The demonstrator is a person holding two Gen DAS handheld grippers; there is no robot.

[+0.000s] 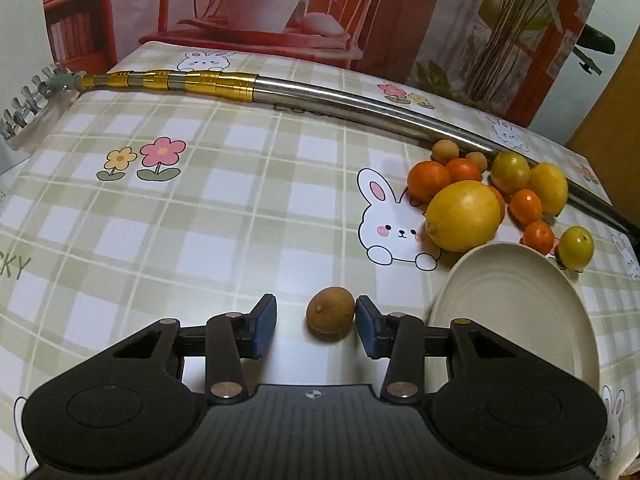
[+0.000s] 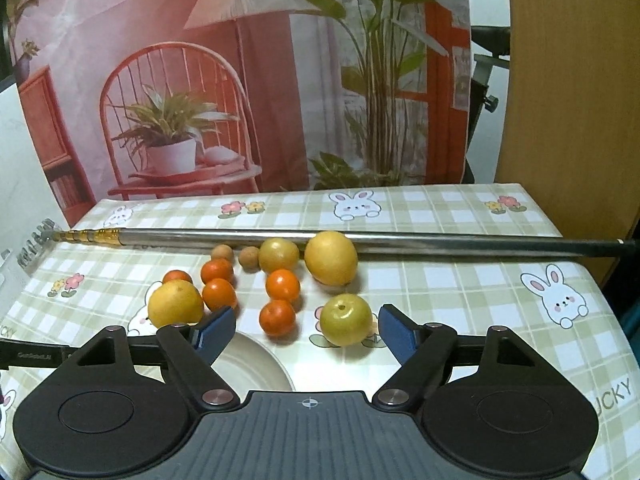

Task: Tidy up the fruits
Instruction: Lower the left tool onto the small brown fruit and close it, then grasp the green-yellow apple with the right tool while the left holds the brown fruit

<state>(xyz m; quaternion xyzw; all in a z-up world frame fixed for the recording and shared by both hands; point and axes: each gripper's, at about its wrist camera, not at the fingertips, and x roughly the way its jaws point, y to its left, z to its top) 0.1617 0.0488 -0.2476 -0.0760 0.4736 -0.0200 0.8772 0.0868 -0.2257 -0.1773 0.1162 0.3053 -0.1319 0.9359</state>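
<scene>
Glossy checked tablecloth (image 1: 224, 208); round matte brown fruit (image 1: 330, 310) beside smooth plate (image 1: 516, 320)

A tabletop (image 1: 200, 240) under a green-and-white checked cloth printed with rabbits and flowers fills most of both views. A long metal pole (image 1: 340, 98) with gold bands (image 1: 192, 80) at its left end lies across the far part of the cloth, from upper left to right. Behind it hangs a backdrop (image 2: 260, 80) picturing a red chair, a potted plant and a lamp.
</scene>
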